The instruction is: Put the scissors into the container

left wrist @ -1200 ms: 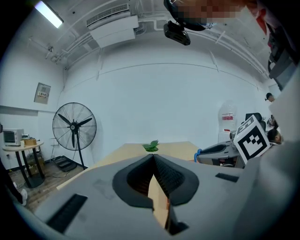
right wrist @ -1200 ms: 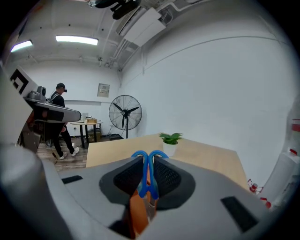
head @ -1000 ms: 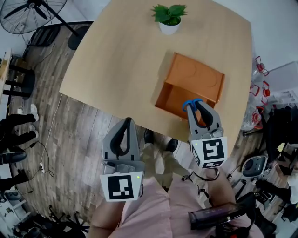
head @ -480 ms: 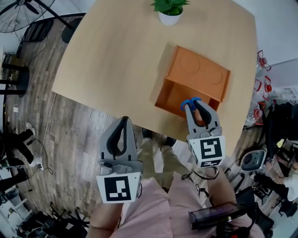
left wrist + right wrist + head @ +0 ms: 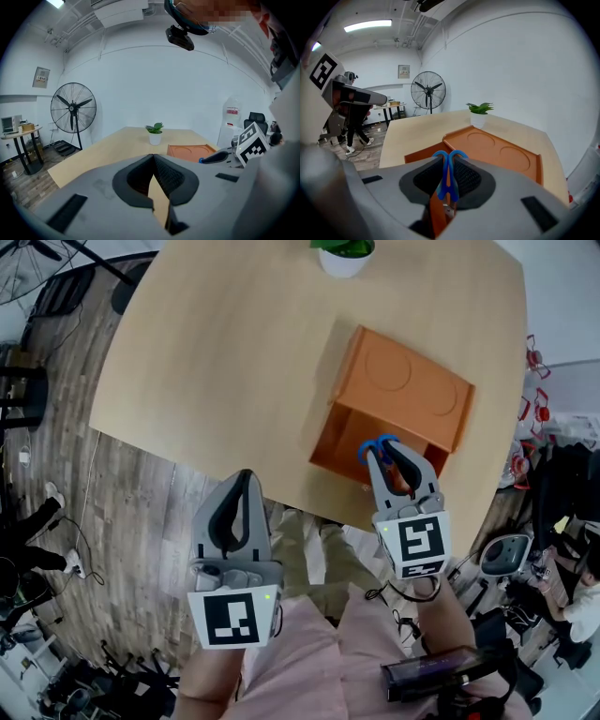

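The right gripper (image 5: 380, 450) has its two grey jaws squeezed tight on the scissors (image 5: 448, 174). Only the blue plastic handle loops stick out past the jaw tips. The blades are hidden down between the black ribbed pads. The loops sit right at the open front of the container (image 5: 412, 382). It is an orange box with a smooth flat top and two round rings pressed into it. The gripper covers part of the opening. The box stands near the edge of a pale wooden table (image 5: 216, 343). A little white pot (image 5: 345, 259) with a green plant is cut off at the top of the head view. The left gripper (image 5: 241, 476) is by the table's near edge, its jaws pressed together with nothing in them
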{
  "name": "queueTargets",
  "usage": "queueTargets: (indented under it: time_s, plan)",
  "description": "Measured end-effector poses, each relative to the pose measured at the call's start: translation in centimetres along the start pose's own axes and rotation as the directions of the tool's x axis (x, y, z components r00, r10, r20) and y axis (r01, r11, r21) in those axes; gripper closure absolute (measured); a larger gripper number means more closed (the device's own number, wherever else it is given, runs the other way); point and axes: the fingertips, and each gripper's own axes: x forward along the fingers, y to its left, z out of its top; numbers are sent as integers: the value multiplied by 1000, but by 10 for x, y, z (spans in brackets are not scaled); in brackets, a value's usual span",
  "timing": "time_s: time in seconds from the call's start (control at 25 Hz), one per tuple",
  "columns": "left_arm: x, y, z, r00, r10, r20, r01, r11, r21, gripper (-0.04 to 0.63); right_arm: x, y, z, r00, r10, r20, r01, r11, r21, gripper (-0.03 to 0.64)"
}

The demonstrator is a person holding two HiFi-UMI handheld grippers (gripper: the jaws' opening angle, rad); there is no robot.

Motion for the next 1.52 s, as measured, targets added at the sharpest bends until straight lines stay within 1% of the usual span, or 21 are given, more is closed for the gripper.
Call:
queueTargets:
  time_s: [0.32, 0.56, 0.72, 0.84, 0.96, 1.24, 1.4, 1.52]
  plan:
    - [18, 5, -9, 999, -1, -34, 1, 1000, -12, 591, 21, 1, -17, 992, 56, -111, -55, 998, 12, 542]
    - [26, 9, -14, 999, 3, -52, -4, 1000, -23, 591, 31, 3, -26, 985, 80, -153, -78, 997, 17, 540]
    - [30, 15, -13, 999, 4, -35, -4, 1000, 13, 591, 37, 4, -31, 981, 91, -174, -88, 996, 20, 540]
    - [31, 15, -16, 998, 11, -61, -12, 1000, -19, 591, 39, 5, -34, 977, 100, -188, -98, 995, 21, 540]
    - [31, 18, -17, 998, 12, -65, -13, 1000, -26, 591, 42, 8, -35, 975, 105, -198, -103, 994, 17, 538]
    - [24, 20, -14, 999, 11, -51, -12, 1000, -18, 591, 38, 12, -32, 978, 93, -185, -92, 996, 11, 538]
    - [18, 20, -5, 1000, 3, -20, -3, 1000, -6, 591, 31, 15, -21, 986, 78, -145, -76, 997, 19, 538]
    - [7, 13, 9, 1000, -7, 8, 7, 1000, 6, 591, 14, 14, -11, 993, 61, -105, -58, 998, 30, 542]
